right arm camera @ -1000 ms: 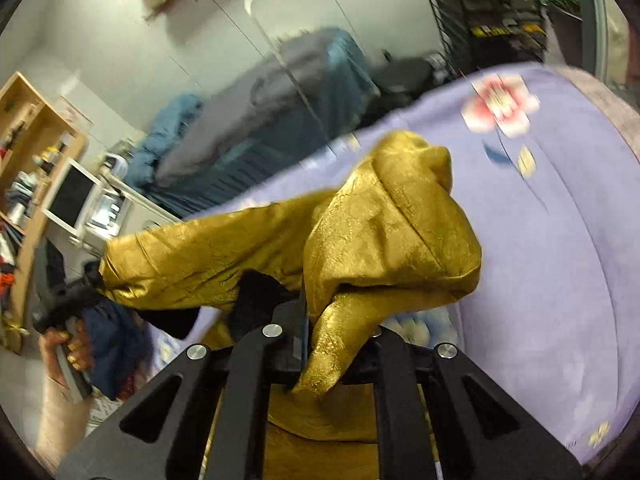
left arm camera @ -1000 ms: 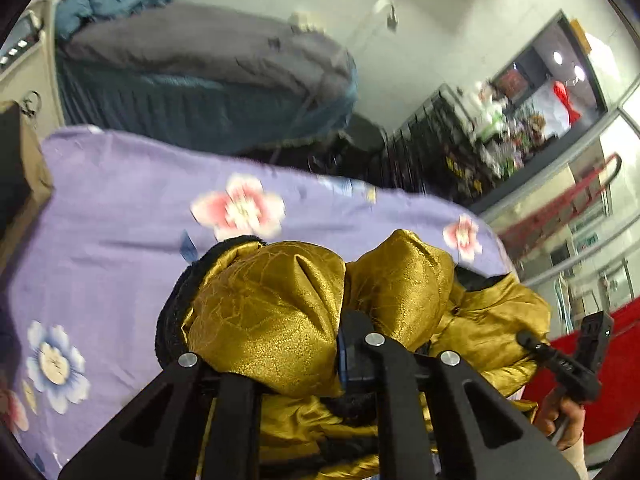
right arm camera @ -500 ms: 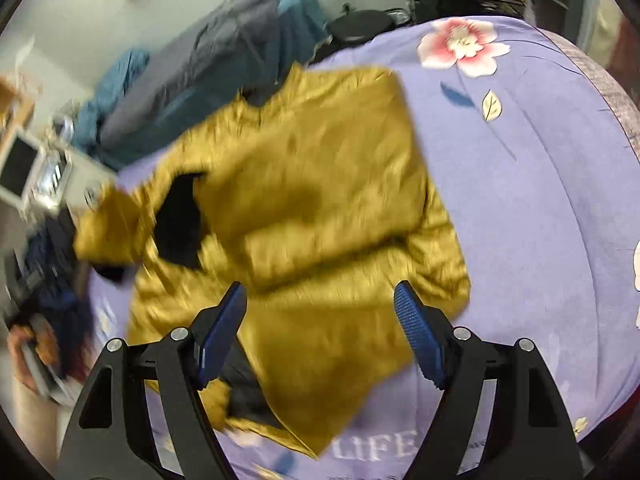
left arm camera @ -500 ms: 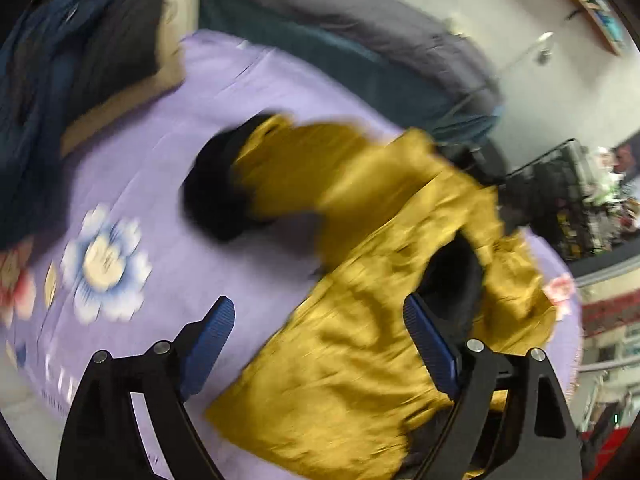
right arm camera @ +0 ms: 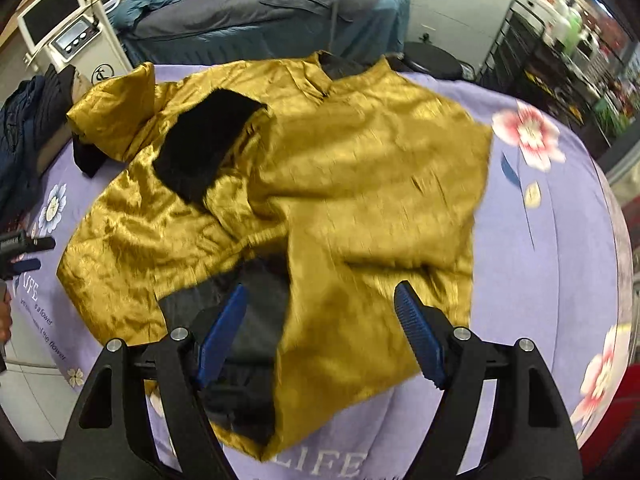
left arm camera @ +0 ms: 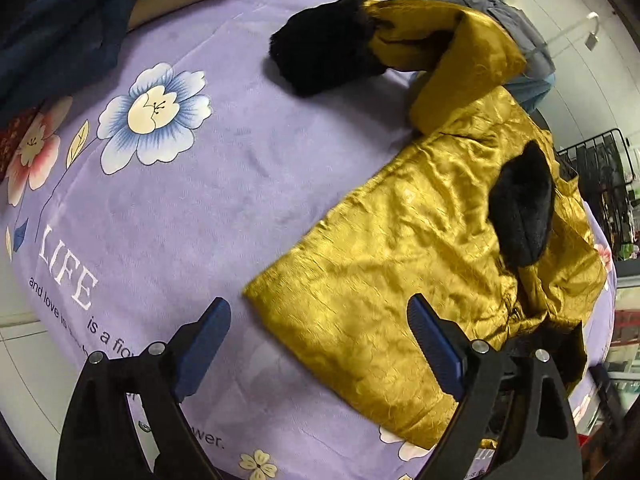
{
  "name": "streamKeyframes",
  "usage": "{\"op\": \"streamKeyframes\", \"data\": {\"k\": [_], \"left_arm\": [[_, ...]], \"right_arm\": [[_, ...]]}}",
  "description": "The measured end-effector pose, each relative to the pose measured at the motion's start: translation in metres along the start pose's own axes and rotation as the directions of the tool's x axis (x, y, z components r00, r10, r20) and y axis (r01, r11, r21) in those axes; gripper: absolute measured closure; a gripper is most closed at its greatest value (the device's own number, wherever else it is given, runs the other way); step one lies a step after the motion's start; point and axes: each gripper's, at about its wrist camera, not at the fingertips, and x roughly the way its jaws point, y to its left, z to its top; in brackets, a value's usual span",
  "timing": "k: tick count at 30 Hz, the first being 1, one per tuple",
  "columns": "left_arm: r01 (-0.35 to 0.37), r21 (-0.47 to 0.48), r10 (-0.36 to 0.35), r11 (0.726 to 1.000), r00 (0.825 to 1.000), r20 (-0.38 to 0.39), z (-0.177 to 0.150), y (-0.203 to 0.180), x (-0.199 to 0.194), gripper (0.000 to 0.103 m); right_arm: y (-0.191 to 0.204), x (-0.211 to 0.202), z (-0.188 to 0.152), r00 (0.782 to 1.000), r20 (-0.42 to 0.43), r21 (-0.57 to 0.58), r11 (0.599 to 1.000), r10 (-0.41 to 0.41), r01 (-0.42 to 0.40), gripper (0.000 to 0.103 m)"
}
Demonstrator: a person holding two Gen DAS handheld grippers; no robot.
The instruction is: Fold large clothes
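- Garment: shiny gold satin jacket (right arm camera: 360,184) with black furry cuffs (left arm camera: 520,212), lying rumpled on a lilac flower-printed bedspread (left arm camera: 240,184); its dark lining (right arm camera: 256,320) partly hidden behind the right gripper's near finger; far collar hard to make out.
- Left gripper (left arm camera: 318,344): jaws opening, blue pads wide apart; nothing gripped; jacket's hem corner between them, untouched.
- Right gripper (right arm camera: 320,332): jaws standing wide, holding nothing; jacket's front panel below, slightly blurred.
- Edges: bedspread bare to the left of the jacket; folded dark clothes (left arm camera: 60,32) cut off at the far corner; white floor tiles beyond the near edge.
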Motion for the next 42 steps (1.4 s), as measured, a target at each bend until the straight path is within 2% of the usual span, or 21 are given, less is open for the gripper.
{"op": "streamKeyframes", "data": {"k": [3, 6, 9, 12, 15, 17, 18, 19, 20, 22, 27, 29, 32, 36, 40, 42], "left_arm": [[-0.009, 0.036, 0.008, 0.999, 1.0, 0.021, -0.011, -0.013, -0.009, 0.015], [-0.012, 0.047, 0.011, 0.999, 1.0, 0.019, -0.027, -0.022, -0.011, 0.015], [-0.037, 0.052, 0.038, 0.998, 0.999, -0.006, -0.047, -0.026, -0.007, 0.015], [-0.048, 0.031, 0.048, 0.998, 0.999, -0.024, -0.065, -0.022, -0.008, 0.015], [-0.068, -0.004, 0.068, 0.998, 0.997, -0.036, -0.082, -0.009, -0.011, 0.015], [-0.088, -0.019, 0.087, 0.996, 0.995, -0.045, -0.088, 0.0, -0.012, 0.015], [-0.096, -0.03, 0.094, 0.995, 0.994, -0.049, -0.09, 0.005, -0.012, 0.015], [-0.102, -0.043, 0.099, 0.994, 0.994, -0.055, -0.091, 0.01, -0.012, 0.015], [-0.107, -0.052, 0.104, 0.993, 0.993, -0.059, -0.092, 0.012, -0.011, 0.015], [-0.114, -0.056, 0.111, 0.992, 0.992, -0.062, -0.091, 0.013, -0.011, 0.015], [-0.111, -0.007, 0.11, 0.994, 0.993, -0.05, -0.08, -0.006, -0.008, 0.015], [-0.1, 0.031, 0.102, 0.994, 0.994, -0.047, -0.075, -0.021, -0.006, 0.015], [-0.077, 0.1, 0.081, 0.992, 0.996, -0.04, -0.07, -0.049, -0.003, 0.015], [-0.041, 0.195, 0.049, 0.98, 0.998, -0.033, -0.068, -0.087, -0.001, 0.015], [-0.028, 0.251, 0.035, 0.968, 0.999, -0.026, -0.07, -0.111, 0.002, 0.015], [-0.022, 0.266, 0.03, 0.964, 0.999, -0.028, -0.072, -0.119, 0.004, 0.015]], "right_arm": [[0.029, 0.013, 0.027, 0.999, 0.012, -0.092, 0.995, 0.034, -0.033, 0.024], [0.08, 0.046, 0.047, 0.998, -0.03, -0.234, 0.97, 0.061, -0.066, 0.024], [0.125, 0.083, 0.05, 0.997, -0.076, -0.351, 0.935, 0.032, -0.056, 0.024], [0.158, 0.118, 0.046, 0.996, -0.076, -0.456, 0.89, -0.043, 0.004, 0.025], [0.172, 0.147, 0.044, 0.991, -0.081, -0.507, 0.861, -0.102, 0.047, 0.035], [0.173, 0.157, 0.043, 0.987, -0.081, -0.527, 0.847, -0.136, 0.074, 0.05], [0.171, 0.161, 0.044, 0.986, -0.082, -0.532, 0.843, -0.148, 0.082, 0.065], [0.166, 0.163, 0.046, 0.985, -0.079, -0.526, 0.845, -0.156, 0.092, 0.084], [0.159, 0.16, 0.049, 0.987, -0.072, -0.508, 0.857, -0.147, 0.091, 0.086], [0.138, 0.143, 0.059, 0.997, -0.043, -0.43, 0.902, -0.069, 0.044, 0.092], [0.071, 0.079, 0.081, 0.996, 0.085, -0.235, 0.971, -0.02, 0.039, 0.093], [0.028, 0.049, 0.086, 0.991, 0.134, -0.116, 0.993, -0.021, 0.037, 0.093], [-0.043, 0.009, 0.084, 0.974, 0.204, 0.036, 0.995, -0.099, 0.094, 0.093], [-0.142, -0.028, 0.059, 0.95, 0.185, 0.243, 0.948, -0.253, 0.205, 0.093], [-0.236, -0.059, 0.008, 0.901, 0.095, 0.429, 0.834, -0.423, 0.346, 0.093], [-0.266, -0.068, -0.019, 0.883, 0.046, 0.487, 0.782, -0.468, 0.389, 0.093]]}}
